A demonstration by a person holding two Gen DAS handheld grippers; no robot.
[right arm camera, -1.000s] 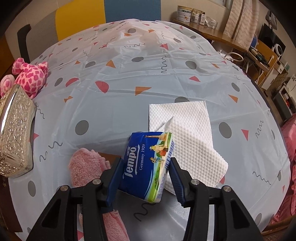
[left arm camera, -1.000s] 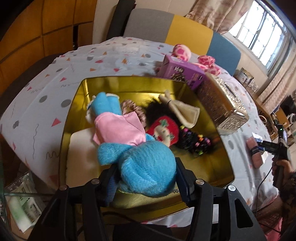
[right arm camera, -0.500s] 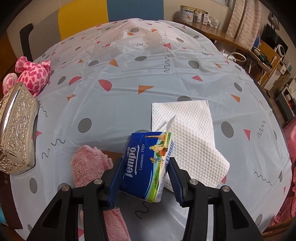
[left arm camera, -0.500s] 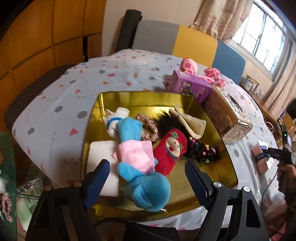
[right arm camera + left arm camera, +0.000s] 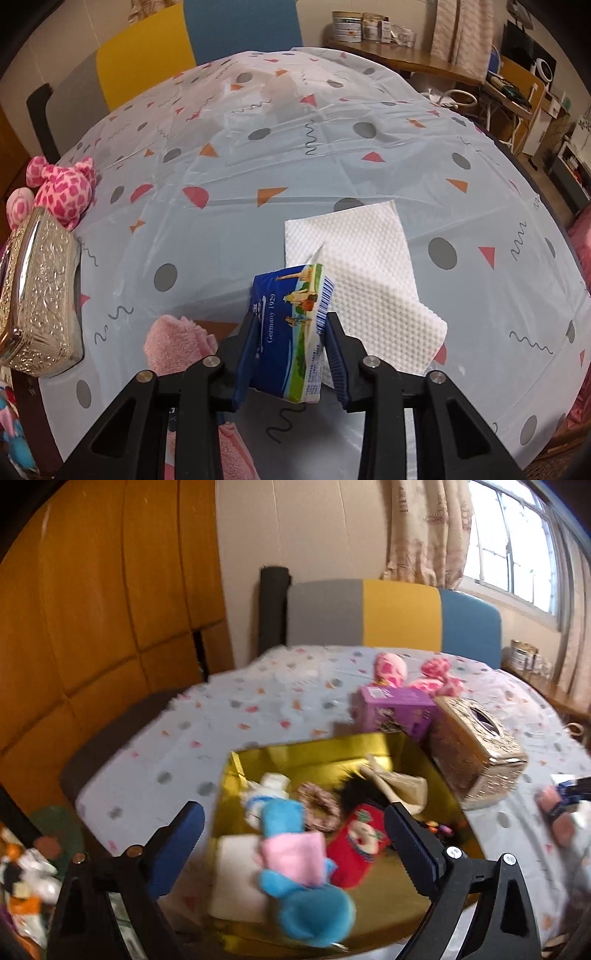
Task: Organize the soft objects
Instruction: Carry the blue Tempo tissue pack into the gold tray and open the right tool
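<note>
In the left wrist view a gold tray [image 5: 369, 897] holds a blue plush doll in a pink dress [image 5: 299, 871], a red sock doll [image 5: 354, 849], a white pad [image 5: 236, 878], a scrunchie and a beige bow. My left gripper [image 5: 295, 823] is open and empty above the tray. In the right wrist view my right gripper [image 5: 290, 332] is shut on a blue Tempo tissue pack [image 5: 291, 332], held just above the table. A pink towel [image 5: 177, 339] lies to its left and a white paper towel [image 5: 362, 269] to its right.
A gold tissue box [image 5: 476, 753] [image 5: 37, 291], a purple box [image 5: 395, 709] and a pink spotted plush [image 5: 417, 675] [image 5: 62, 188] sit beyond the tray. A patterned tablecloth [image 5: 295, 147] covers the table. A grey, yellow and blue chair back [image 5: 391, 613] stands behind it.
My left gripper let go of the blue doll, opened wide and pulled back and up from the tray. My right gripper closed tighter on the tissue pack, which tilted slightly.
</note>
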